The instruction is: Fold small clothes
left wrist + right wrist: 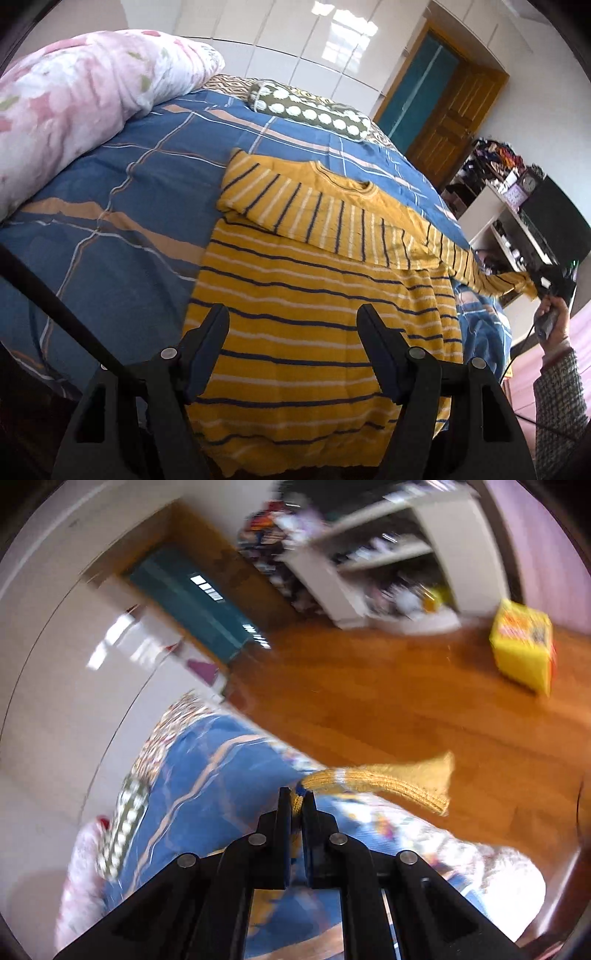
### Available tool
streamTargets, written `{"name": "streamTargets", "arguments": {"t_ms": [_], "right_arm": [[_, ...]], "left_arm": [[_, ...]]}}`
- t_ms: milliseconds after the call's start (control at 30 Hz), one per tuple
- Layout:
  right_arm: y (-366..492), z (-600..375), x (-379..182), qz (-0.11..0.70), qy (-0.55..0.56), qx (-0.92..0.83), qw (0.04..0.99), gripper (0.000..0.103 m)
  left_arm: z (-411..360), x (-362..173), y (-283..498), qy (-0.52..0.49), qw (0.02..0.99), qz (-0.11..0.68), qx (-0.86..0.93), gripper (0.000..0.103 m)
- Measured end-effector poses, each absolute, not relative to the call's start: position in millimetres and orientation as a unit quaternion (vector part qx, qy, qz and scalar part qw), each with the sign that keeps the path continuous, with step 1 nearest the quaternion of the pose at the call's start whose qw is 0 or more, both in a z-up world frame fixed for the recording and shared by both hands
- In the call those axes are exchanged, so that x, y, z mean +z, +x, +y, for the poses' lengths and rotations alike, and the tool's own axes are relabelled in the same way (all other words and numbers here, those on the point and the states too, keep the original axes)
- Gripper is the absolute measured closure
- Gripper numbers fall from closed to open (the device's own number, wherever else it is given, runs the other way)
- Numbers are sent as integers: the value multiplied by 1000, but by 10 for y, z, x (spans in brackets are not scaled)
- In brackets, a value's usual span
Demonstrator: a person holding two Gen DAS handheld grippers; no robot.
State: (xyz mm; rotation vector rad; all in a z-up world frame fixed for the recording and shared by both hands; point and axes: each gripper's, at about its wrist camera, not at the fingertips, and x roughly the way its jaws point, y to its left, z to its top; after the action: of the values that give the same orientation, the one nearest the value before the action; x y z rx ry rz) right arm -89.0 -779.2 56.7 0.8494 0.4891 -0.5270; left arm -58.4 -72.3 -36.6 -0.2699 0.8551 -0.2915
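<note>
Lying flat at centre frame on the blue plaid bed (122, 206), the yellow striped sweater (314, 314) has one sleeve (476, 266) pulled rightward, pinched by the right gripper (296, 799). Left gripper (291, 314) hovers spread above the sweater. Pink quilt (74, 99) upper left, dotted bolster (314, 110) beyond, wooden door (454, 122) upper right.
</note>
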Motion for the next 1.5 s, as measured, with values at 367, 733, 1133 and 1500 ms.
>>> {"name": "streamTargets", "arguments": {"t_ms": [367, 733, 1133, 1500], "right_arm": [[826, -4506, 867, 347, 167, 20, 923, 97], [838, -2009, -284, 400, -203, 138, 883, 68], [324, -2692, 38, 389, -149, 137, 899, 56], [1400, -2727, -452, 497, 58, 126, 857, 65]], "left_arm": [[-85, -412, -768, -161, 904, 380, -112, 33], [385, -538, -820, -205, 900, 377, -84, 33], [382, -628, -790, -214, 892, 391, -77, 32], [407, -808, -704, -210, 884, 415, -59, 32]]}}
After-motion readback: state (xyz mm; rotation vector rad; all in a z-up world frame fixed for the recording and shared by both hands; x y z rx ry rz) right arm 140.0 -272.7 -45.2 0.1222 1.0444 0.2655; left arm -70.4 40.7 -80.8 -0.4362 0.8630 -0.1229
